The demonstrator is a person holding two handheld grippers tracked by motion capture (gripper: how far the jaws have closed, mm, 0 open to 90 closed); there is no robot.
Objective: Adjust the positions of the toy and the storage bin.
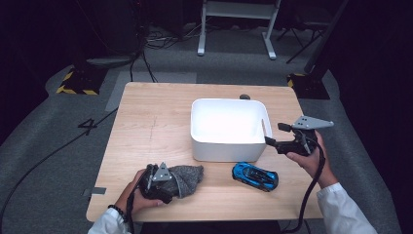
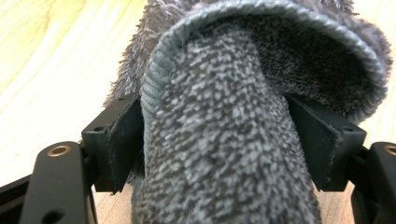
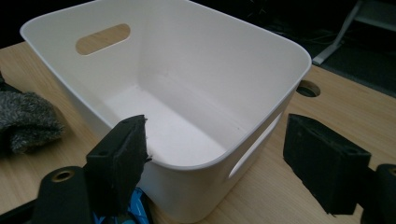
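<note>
a speckled grey sock (image 2: 224,140), a blue and black toy car (image 1: 254,176), a plain white bin (image 1: 227,148), a pale wood table (image 1: 146,131).

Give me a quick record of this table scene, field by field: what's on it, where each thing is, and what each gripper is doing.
surface: wooden table
bin: white bin, centre of the table, empty, handle slots in its end walls
cloth: grey sock, near left edge of the table
car: blue toy car, on the table in front of the bin
left gripper: shut on the sock
right gripper: open, nothing held, its jaws astride the bin's near corner
</note>
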